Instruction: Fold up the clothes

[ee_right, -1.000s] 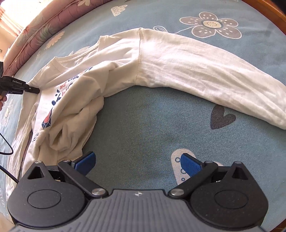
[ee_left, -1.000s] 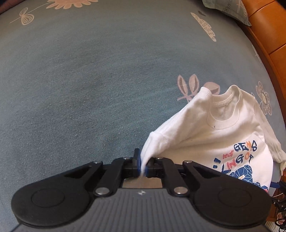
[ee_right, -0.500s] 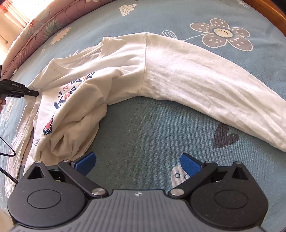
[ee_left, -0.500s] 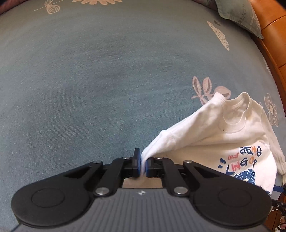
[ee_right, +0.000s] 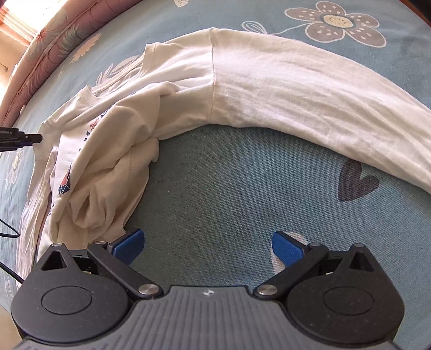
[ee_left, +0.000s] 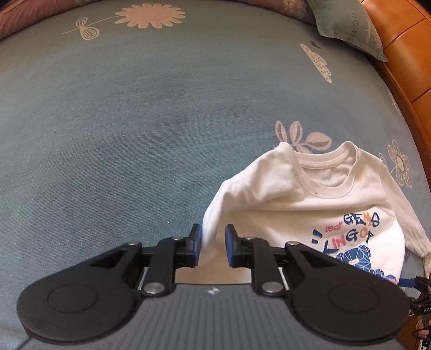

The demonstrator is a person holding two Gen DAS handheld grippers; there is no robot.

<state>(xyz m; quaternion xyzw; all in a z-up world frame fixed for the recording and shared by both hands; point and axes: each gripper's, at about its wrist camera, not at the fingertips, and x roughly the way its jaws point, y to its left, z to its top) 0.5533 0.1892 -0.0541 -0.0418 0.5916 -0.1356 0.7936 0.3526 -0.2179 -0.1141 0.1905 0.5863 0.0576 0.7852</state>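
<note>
A white long-sleeve shirt [ee_left: 317, 204] is spread on a blue-green sheet [ee_left: 134, 129] printed with flowers, print side up, with blue and orange lettering [ee_left: 350, 228] visible across the chest. In the left wrist view the collar [ee_left: 323, 172] is seen at the far end, and one sleeve [ee_left: 215, 215] is folded in over the front so its end runs down between the pads of the left gripper [ee_left: 212, 249]. The jaws there are parted only narrowly, with cloth lying in the gap; a real pinch isn't shown, the pads look just off the fabric.

In the right wrist view the other sleeve [ee_right: 309, 88] is stretched out long across the sheet, curving off to the right edge. The body of the shirt is bunched up and wrinkled at the lower left. The right gripper [ee_right: 207, 246] is spread wide, nothing held, only bare sheet between its blue pads [ee_right: 129, 243]; the left pad sits just beside the crumpled hem.

Further out, a pillow [ee_left: 347, 24] and an orange wooden bed frame [ee_left: 404, 53] are seen at the top right of the left view, and a pinkish floral quilt [ee_right: 54, 35] along the top left of the right view.
</note>
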